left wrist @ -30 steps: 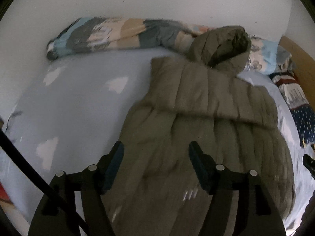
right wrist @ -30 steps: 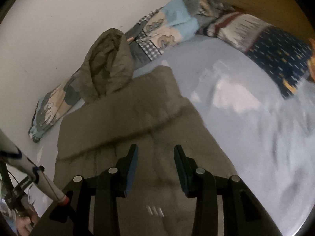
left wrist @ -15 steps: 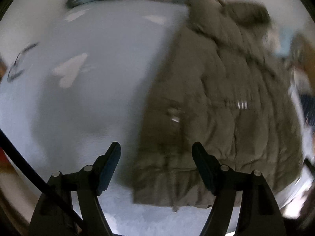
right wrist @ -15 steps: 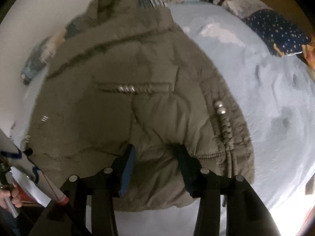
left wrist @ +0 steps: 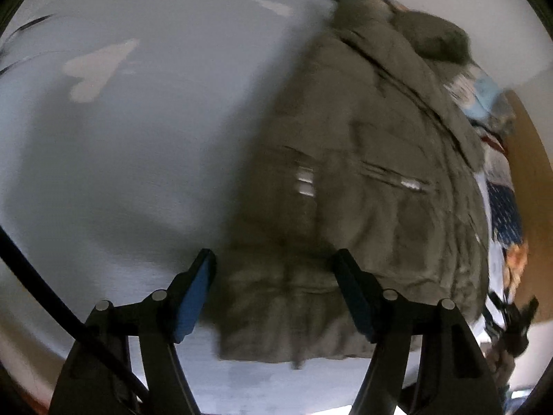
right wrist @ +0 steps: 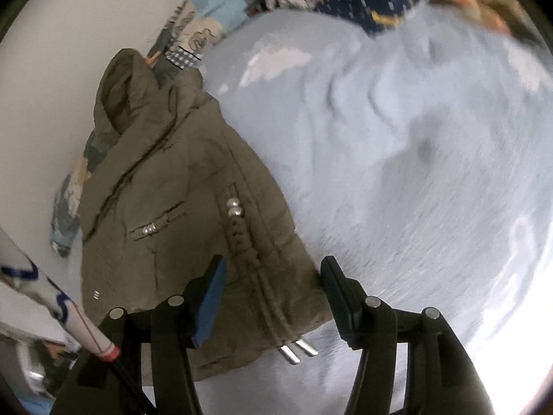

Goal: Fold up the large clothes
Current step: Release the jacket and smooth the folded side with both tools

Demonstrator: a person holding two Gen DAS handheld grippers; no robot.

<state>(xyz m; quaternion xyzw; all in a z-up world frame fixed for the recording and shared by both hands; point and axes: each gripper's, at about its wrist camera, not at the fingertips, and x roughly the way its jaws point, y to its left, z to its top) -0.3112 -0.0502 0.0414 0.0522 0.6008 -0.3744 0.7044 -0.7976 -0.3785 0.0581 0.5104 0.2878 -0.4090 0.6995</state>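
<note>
Hanging over the jacket's point(left wrist: 363, 180) hem, both grippers are spread and pinch nothing: the left point(left wrist: 273, 276) above its left corner, the right point(right wrist: 273, 280), jaws just widened, above its right. The jacket lies flat on the sheet point(right wrist: 414, 173), hood point(right wrist: 121, 93) toward the pillows point(right wrist: 204, 24).

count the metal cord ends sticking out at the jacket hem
2, lying side by side on the light blue sheet just past the bottom edge of the olive jacket: one nearer the jacket's middle, the other beside it. More may be hidden under folds.
</note>
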